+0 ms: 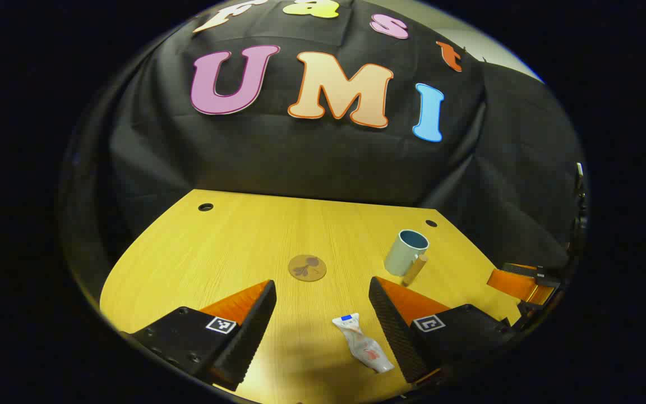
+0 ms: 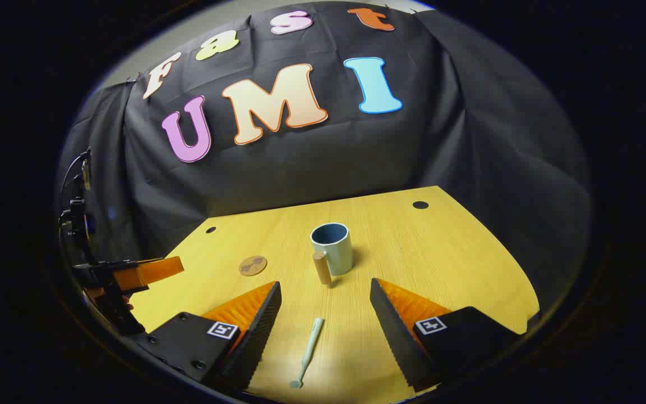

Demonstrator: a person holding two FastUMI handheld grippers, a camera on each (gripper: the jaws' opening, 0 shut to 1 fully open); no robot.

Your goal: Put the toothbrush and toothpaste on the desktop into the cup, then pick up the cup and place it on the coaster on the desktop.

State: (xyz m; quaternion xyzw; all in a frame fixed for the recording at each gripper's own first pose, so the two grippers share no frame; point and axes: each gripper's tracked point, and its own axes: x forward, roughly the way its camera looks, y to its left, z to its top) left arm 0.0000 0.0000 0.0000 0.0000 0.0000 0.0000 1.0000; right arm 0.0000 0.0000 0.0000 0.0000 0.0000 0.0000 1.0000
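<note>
Yellow desktop (image 1: 233, 241): toothpaste (image 1: 363, 343) is seen between the spread left gripper (image 1: 323, 314) fingers, at 5 o'clock; toothbrush (image 2: 307, 351) between the released right gripper (image 2: 326, 314), cup (image 2: 333, 247) at 12 o'clock.

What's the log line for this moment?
left claw open over toothpaste | right claw open over toothbrush | cup empty | coaster bare
</note>
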